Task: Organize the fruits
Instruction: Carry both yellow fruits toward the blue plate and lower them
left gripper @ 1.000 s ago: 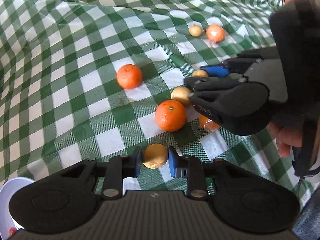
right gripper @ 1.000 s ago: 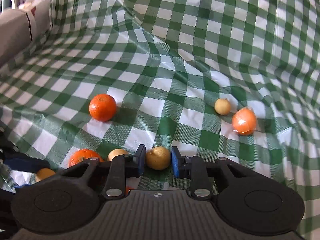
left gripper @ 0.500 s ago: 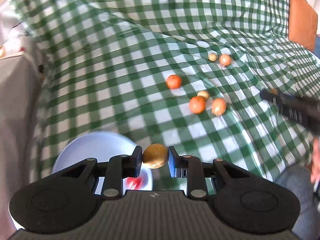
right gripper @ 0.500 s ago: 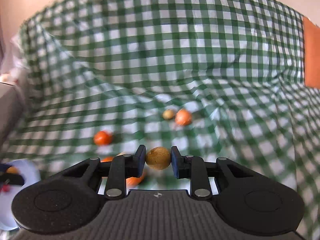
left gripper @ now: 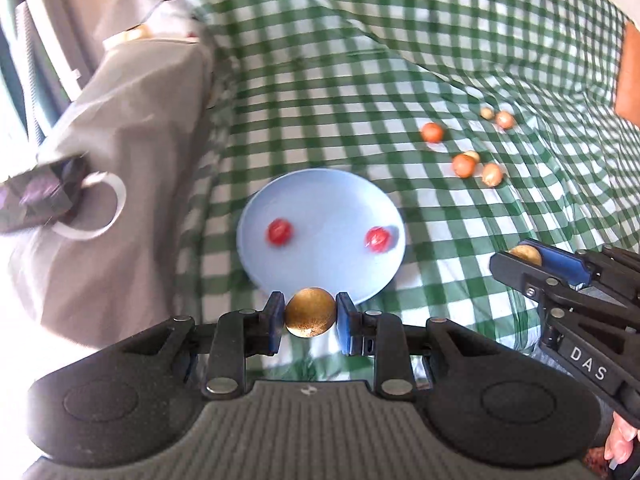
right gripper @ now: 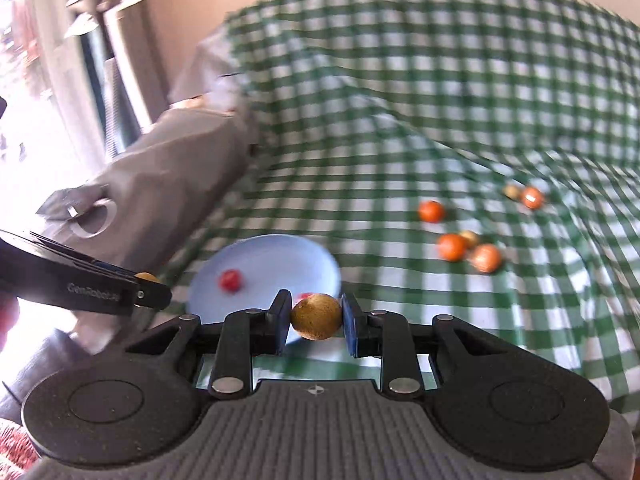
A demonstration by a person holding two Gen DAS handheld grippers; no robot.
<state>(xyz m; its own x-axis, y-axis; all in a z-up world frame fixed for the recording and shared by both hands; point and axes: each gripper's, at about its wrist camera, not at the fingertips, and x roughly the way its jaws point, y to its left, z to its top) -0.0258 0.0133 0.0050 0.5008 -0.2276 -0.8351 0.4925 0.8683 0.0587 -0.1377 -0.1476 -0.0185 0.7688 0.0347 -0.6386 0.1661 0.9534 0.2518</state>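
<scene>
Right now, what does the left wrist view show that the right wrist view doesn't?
Only the left wrist view: the left gripper head-on, shut on a brown fruit, and both red fruits in full on the blue plate.

Only the right wrist view: the right gripper head-on, shut on its own brown fruit, which partly hides one red fruit.

Both: the plate, the checked cloth, the loose oranges and small brown fruits on it, the grey bag, and the other gripper from the side.

Left gripper [left gripper: 310,317] angled downward, fingers clamped, right gripper [right gripper: 315,317] alongside, likewise clamped
</scene>
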